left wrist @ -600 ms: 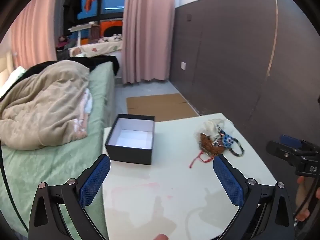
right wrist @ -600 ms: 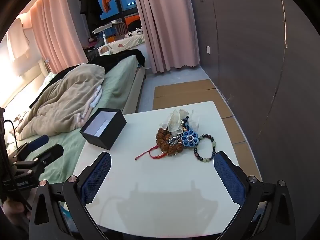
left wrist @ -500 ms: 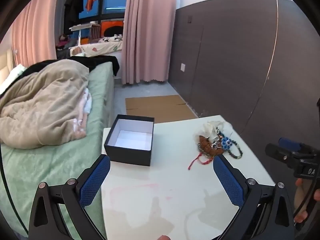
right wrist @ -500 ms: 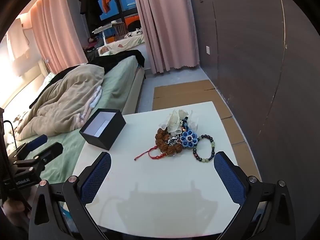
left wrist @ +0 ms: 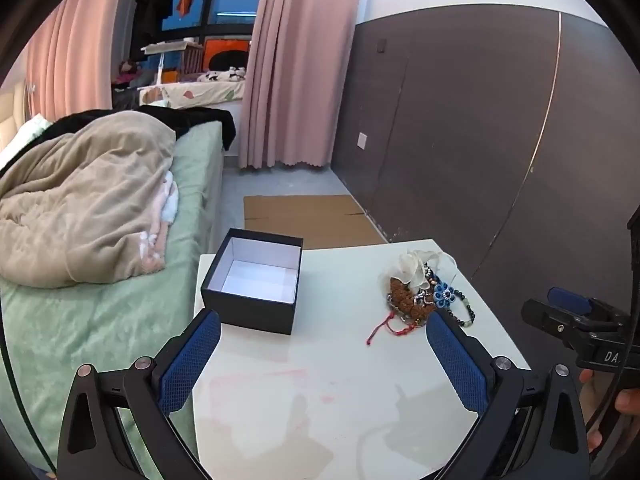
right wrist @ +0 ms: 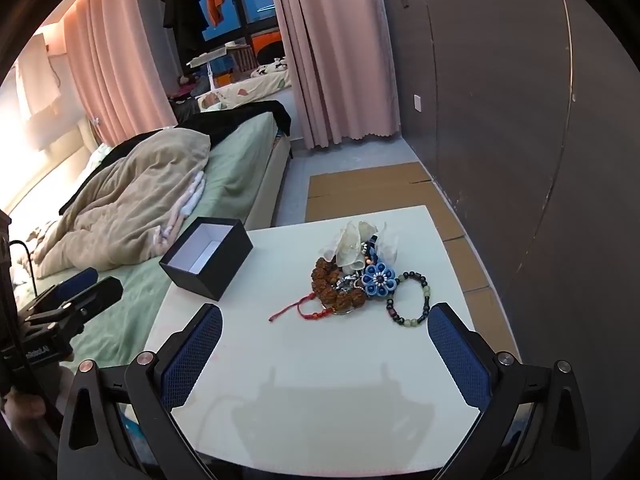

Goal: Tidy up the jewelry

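white table (right wrist: pixel 320 368) | tangled jewelry pile (right wrist: pixel 356 276) | black box (right wrist: pixel 208 258) open-topped

We see bare white desk (right wrist: pixel 320 360) stretching ahead of us. An open black box (right wrist: pixel 208 264) blocks the far left corner, a jewelry pile (right wrist: pixel 360 276) the far right, with a clear lane between them.

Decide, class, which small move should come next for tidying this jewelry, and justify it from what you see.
Probably lower the right gripper onto the dark-and-green beaded bracelet: it lies at the heap's near edge, least tangled. Both grippers are open and hold nothing, and the black cardboard box stands open with nothing inside.
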### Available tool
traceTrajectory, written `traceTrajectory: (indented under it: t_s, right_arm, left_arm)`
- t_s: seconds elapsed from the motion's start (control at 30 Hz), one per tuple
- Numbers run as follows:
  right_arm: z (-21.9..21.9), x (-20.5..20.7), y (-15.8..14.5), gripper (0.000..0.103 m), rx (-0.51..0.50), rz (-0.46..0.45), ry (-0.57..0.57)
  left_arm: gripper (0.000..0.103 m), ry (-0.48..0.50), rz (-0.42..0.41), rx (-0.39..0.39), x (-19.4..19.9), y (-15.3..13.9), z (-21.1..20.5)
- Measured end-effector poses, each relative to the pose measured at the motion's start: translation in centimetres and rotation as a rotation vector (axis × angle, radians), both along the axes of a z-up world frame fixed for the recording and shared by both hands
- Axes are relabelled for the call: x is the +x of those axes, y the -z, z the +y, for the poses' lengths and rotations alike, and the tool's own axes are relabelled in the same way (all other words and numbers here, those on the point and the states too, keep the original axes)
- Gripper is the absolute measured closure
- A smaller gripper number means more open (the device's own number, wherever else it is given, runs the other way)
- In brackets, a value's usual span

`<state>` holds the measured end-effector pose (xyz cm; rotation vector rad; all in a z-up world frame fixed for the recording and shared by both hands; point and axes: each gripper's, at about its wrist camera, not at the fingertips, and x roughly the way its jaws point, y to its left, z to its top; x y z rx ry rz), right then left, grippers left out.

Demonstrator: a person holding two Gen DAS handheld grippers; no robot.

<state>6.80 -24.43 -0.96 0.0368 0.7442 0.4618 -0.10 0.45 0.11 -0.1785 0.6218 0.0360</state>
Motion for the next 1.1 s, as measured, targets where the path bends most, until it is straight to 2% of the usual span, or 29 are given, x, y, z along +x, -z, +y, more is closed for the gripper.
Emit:
traceTrajectory:
  t_s: [1.1]
  right_arm:
    - [-0.03, 0.13, -0.35, 0.0, -0.009, -0.024, -0.009]
  left_arm:
    - [0.001, -0.006, -0.021, -0.002, -0.1, -0.47, -0.04]
